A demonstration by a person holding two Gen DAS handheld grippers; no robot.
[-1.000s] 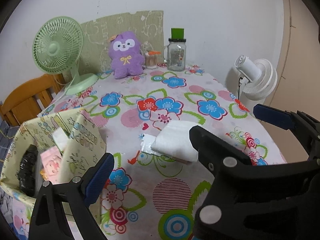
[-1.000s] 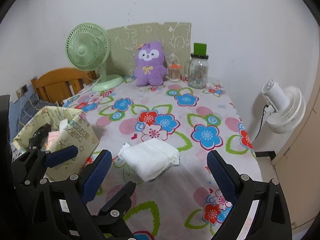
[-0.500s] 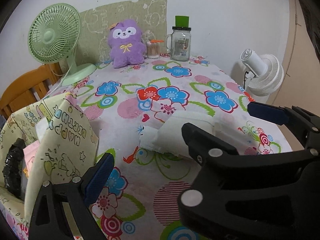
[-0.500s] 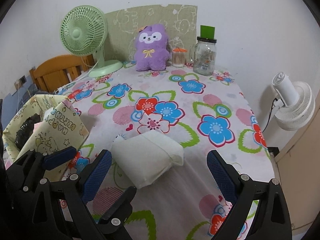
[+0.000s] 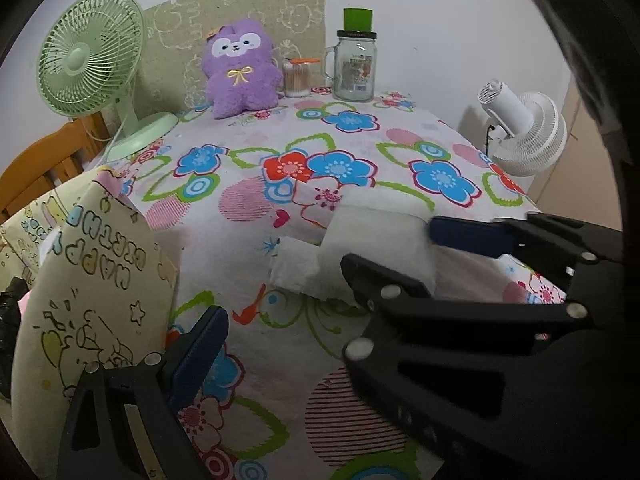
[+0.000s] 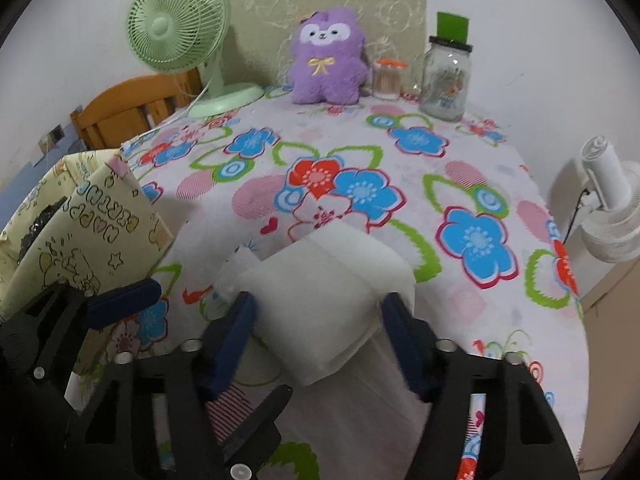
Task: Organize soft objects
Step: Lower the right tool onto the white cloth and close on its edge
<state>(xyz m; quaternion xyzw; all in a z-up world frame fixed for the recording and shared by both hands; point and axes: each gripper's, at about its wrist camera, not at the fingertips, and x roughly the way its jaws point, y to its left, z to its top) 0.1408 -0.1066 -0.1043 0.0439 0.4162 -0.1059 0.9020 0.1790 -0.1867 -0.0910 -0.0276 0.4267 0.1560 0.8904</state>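
A white soft tissue pack [image 6: 324, 292] lies on the flowered tablecloth. My right gripper [image 6: 320, 320] straddles it, with both blue pads against its sides; it also shows in the left wrist view [image 5: 376, 248]. My left gripper [image 5: 320, 276] is open and empty, low over the table beside the pack. A purple plush toy [image 6: 326, 58] sits at the back of the table. A yellow paper gift bag [image 6: 80, 236] with dark and pink things inside stands at the left edge.
A green desk fan [image 6: 180, 24], a cotton-swab jar [image 6: 387, 80] and a glass mug jar with green lid [image 6: 446, 76] stand at the back. A white fan [image 6: 612, 212] stands off the right edge. A wooden chair [image 6: 132, 108] is behind the left edge.
Both grippers moved forward and down toward the tissue pack. The right gripper's jaws narrowed from wide open until they touch the pack's sides.
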